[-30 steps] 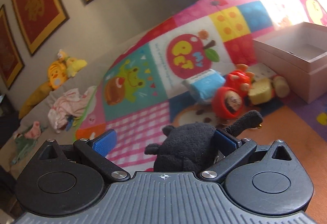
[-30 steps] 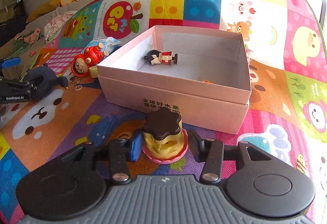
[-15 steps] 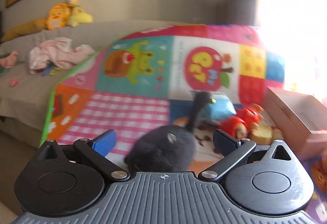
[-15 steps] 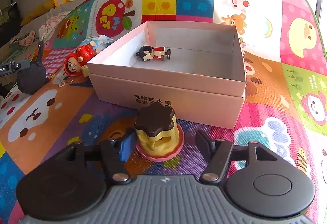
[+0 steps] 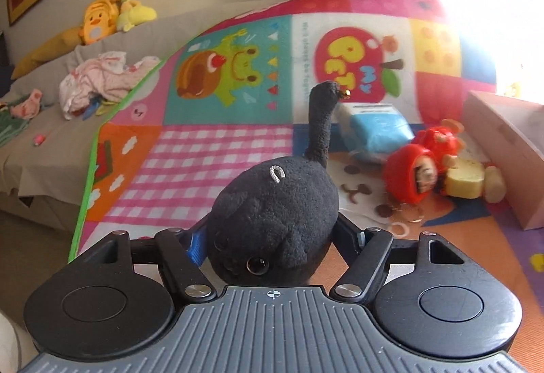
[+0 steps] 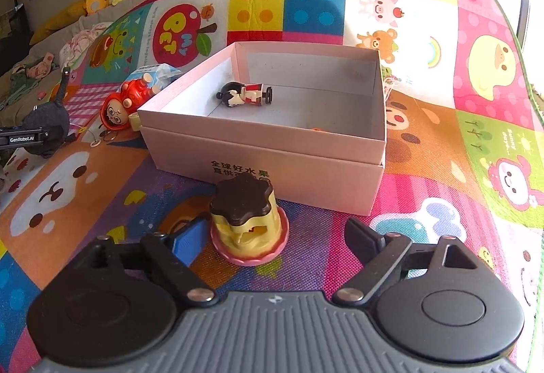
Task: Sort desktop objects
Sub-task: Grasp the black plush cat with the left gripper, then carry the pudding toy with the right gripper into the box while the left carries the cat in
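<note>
Plush fills the space between the fingers of the left gripper (image 5: pixel 275 242): a round black soft-toy cat (image 5: pixel 272 220) with a glossy eye, a small silver loop on its back and a long upright tail tipped by a tiny gold bell. The jaws have just been closing, and both pads now sit against the toy's flanks, the blue pad (image 5: pixel 195 245) at its left side and the dark pad at its right, so the cat is clasped about its middle. In the right wrist view the same cat (image 6: pixel 46 128) sits at the far left, over the patchwork foam play mat (image 6: pixel 442 152).

The right gripper (image 6: pixel 275 237) has just been opening and now stands wide. Between its fingers, resting on the mat, is a yellow pudding-shaped toy with a dark brown scalloped top and pink saucer base (image 6: pixel 246 220). It lies closer to the blue left pad (image 6: pixel 188 242), though a narrow gap shows there; the black right finger stands well apart from it. Nothing is gripped.

Just beyond the pudding toy stands an open pale pink cardboard box (image 6: pixel 272 148) printed with dark characters on its near wall. Inside lies a small black-haired figurine in red and white (image 6: pixel 243 94) on its side. Beside the box's left corner lie a red hooded doll (image 6: pixel 120 107) and a blue packet (image 5: pixel 377 130).
</note>
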`<state>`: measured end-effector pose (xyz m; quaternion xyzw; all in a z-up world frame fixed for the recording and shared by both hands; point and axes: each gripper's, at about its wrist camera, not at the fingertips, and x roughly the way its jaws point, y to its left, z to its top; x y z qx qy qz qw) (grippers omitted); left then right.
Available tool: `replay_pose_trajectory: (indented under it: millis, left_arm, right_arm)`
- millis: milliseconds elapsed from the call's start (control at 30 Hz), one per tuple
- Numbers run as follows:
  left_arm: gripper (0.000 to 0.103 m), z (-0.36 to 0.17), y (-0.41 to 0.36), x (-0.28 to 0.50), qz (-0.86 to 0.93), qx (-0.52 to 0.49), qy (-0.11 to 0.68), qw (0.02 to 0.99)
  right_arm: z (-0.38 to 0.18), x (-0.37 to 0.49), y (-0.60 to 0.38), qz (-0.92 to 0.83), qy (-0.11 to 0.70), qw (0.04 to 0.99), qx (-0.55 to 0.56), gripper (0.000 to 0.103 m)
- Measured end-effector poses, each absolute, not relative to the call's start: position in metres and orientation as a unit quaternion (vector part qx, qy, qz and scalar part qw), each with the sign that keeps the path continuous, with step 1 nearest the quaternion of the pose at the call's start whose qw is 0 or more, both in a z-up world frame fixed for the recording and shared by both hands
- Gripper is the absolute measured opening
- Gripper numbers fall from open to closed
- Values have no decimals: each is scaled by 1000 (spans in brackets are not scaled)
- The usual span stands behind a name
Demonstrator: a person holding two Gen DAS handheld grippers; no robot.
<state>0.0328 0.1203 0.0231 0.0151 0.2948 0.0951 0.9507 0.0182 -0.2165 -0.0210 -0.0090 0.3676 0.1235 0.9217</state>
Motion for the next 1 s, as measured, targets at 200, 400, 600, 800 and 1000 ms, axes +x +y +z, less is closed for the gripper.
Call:
replay_pose_trajectory:
  millis: [200,400,600,800,1000]
  left_arm:
    - [78,42,44,0,-75,-15,296,952]
    - [84,12,-7,-1,-122,-6,335,934]
    - [103,1,-2,-5,-115,-39,361,925]
    - [103,-1,-1,-8,-114,-33,370,921]
    - [103,-2,-16,-17,-108,33,376,920]
  right_arm:
    - [-22,15,-215,132,372,919,-12,88]
    - [-23,13,-213,136,379,915,-2,92]
    - [-29,18,-221,118,388,914,24,97]
    - [-32,19,-217,120,384,915,25,102]
    - [-34,19,-216,110,378,919,31,103]
